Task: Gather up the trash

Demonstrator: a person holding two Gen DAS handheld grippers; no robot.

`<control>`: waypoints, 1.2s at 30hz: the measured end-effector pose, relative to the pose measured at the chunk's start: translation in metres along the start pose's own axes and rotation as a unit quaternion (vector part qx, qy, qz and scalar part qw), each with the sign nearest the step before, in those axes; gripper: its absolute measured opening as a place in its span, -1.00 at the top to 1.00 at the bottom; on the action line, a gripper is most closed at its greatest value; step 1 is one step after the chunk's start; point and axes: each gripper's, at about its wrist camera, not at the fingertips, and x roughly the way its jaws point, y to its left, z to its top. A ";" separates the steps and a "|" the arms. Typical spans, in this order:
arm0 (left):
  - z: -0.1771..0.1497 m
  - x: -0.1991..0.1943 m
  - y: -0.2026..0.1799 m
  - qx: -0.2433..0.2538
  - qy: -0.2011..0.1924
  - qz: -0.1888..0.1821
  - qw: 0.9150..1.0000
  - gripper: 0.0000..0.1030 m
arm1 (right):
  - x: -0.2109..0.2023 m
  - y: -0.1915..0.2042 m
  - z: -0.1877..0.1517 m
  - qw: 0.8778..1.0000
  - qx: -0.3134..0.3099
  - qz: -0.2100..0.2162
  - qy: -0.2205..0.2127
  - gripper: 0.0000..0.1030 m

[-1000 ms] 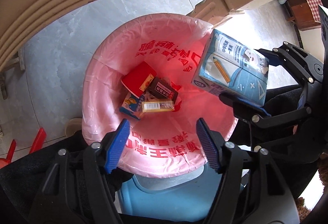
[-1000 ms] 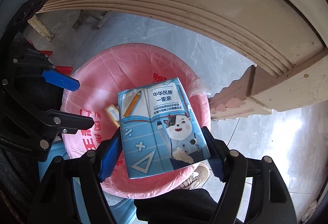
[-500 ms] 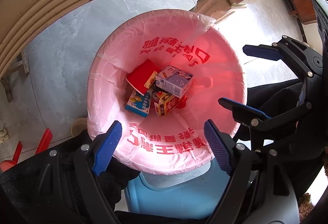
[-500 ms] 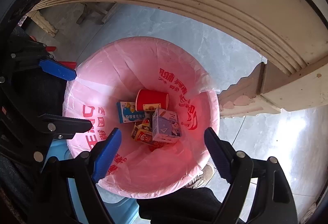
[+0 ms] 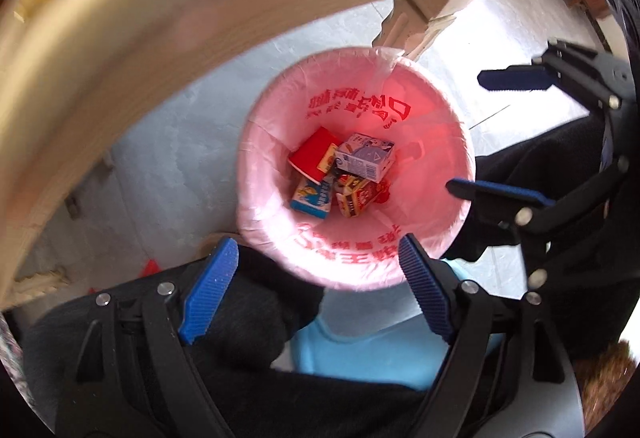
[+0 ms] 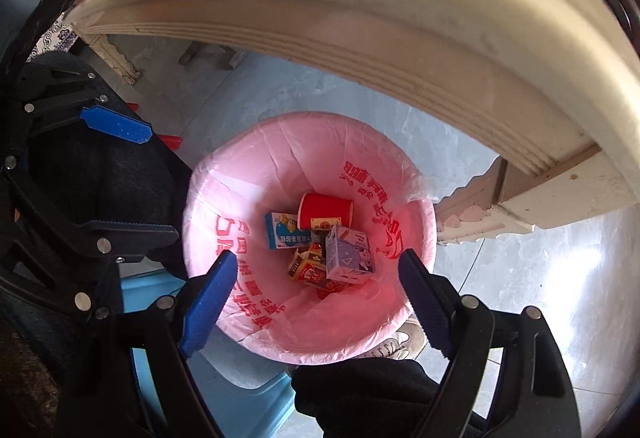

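Grey tile floor [image 5: 168, 165] under the desk [image 6: 400, 17] edge. My left gripper [image 5: 312, 294] and right gripper [image 6: 316, 294]: jaws just opened wide, empty. One blue-white carton [image 6: 349, 254] dropped from right jaws, now center-frame in pink-lined bin [image 6: 416, 197] beside one red cup [image 6: 325, 211], small boxes.

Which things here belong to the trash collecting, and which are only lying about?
Job:
- pink-lined trash bin
- milk carton
- red paper cup
- blue-and-white box
- red-yellow carton

Lying about:
- cream table edge
- blue stool
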 end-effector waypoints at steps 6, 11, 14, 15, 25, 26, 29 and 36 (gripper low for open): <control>-0.001 -0.108 0.008 0.094 -0.062 0.065 0.992 -0.62 | -0.103 0.013 0.031 0.997 -0.042 0.029 -0.061 -0.76; 0.019 -0.191 0.025 0.139 -0.097 0.087 0.982 -0.71 | -0.185 0.020 0.071 0.990 -0.090 0.027 -0.103 -0.86; 0.033 -0.230 0.037 0.155 -0.104 0.061 0.981 -0.73 | -0.220 0.020 0.091 0.986 -0.117 0.045 -0.109 -0.86; 0.036 -0.240 0.040 0.159 -0.108 0.055 0.980 -0.73 | -0.228 0.021 0.096 0.985 -0.125 0.048 -0.110 -0.86; 0.043 -0.264 0.036 0.261 -0.113 0.084 0.955 -0.73 | -0.262 0.012 0.128 0.977 -0.175 0.052 -0.107 -0.86; 0.043 -0.263 0.033 0.273 -0.111 0.085 0.952 -0.74 | -0.263 0.011 0.131 0.977 -0.179 0.050 -0.106 -0.86; 0.045 -0.260 0.028 0.299 -0.104 0.072 0.946 -0.74 | -0.263 0.005 0.139 0.976 -0.184 0.055 -0.101 -0.86; 0.059 -0.251 0.025 0.321 -0.093 0.051 0.941 -0.74 | -0.251 -0.006 0.157 0.975 -0.192 0.063 -0.091 -0.86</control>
